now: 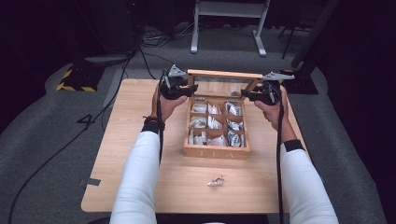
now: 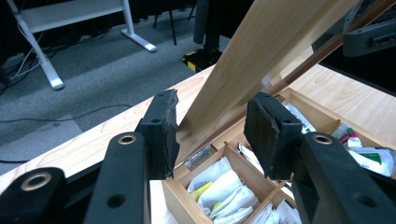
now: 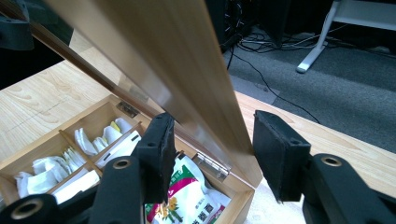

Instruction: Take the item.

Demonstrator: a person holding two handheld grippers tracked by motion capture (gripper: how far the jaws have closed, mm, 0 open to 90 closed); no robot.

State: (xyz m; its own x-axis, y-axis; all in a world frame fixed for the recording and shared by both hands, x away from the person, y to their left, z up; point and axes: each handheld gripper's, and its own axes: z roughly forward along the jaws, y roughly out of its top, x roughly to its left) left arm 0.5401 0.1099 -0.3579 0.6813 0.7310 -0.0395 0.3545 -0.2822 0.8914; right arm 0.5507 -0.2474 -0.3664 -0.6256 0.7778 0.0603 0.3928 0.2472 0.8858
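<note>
Both grippers' fingers, left [image 2: 211, 135] and right [image 3: 212, 156], sit half open around the lid [image 1: 224, 74], maybe just touching. Lift both sides together, slowly.

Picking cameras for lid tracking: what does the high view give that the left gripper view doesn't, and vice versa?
High view: a loose packet near the table's front edge, TEA lettering on the box, both white sleeves. Left gripper view: a metal hinge close up, the lid's side edge between the left gripper's pads. Shared: the box, raised lid, packets in compartments.
</note>
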